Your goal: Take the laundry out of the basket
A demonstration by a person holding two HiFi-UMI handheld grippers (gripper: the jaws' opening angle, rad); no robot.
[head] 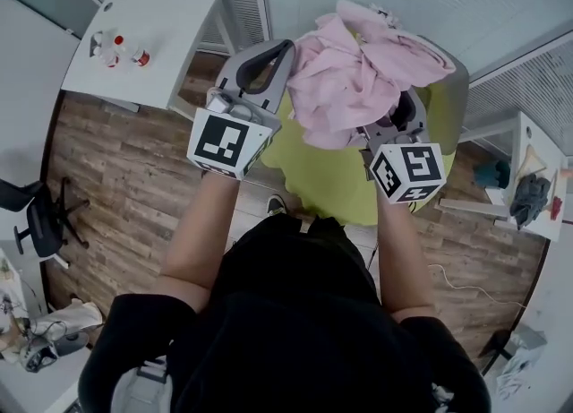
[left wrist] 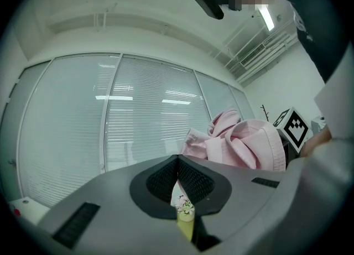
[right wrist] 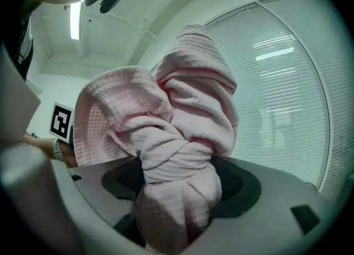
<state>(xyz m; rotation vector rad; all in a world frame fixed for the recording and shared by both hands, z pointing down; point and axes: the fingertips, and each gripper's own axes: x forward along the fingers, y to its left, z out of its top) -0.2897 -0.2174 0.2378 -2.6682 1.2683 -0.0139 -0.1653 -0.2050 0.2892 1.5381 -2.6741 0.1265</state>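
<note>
Closest to me, my left gripper (left wrist: 178, 165) has its jaws pinched almost together on a thin fold of yellow-green cloth (head: 313, 178), which shows a small flowered patch right at the pads. My right gripper (right wrist: 176, 185) stands wide, clamped on a thick twisted bunch of pink waffle-weave cloth (right wrist: 188, 110). From the head view, both pieces are held up between the grippers, the pink heaped above and the yellow-green hanging below over the wood floor (head: 116, 178). Further off stand a white table (head: 157, 35) with small bottles (head: 112, 47) and the window blinds (left wrist: 149, 121).
</note>
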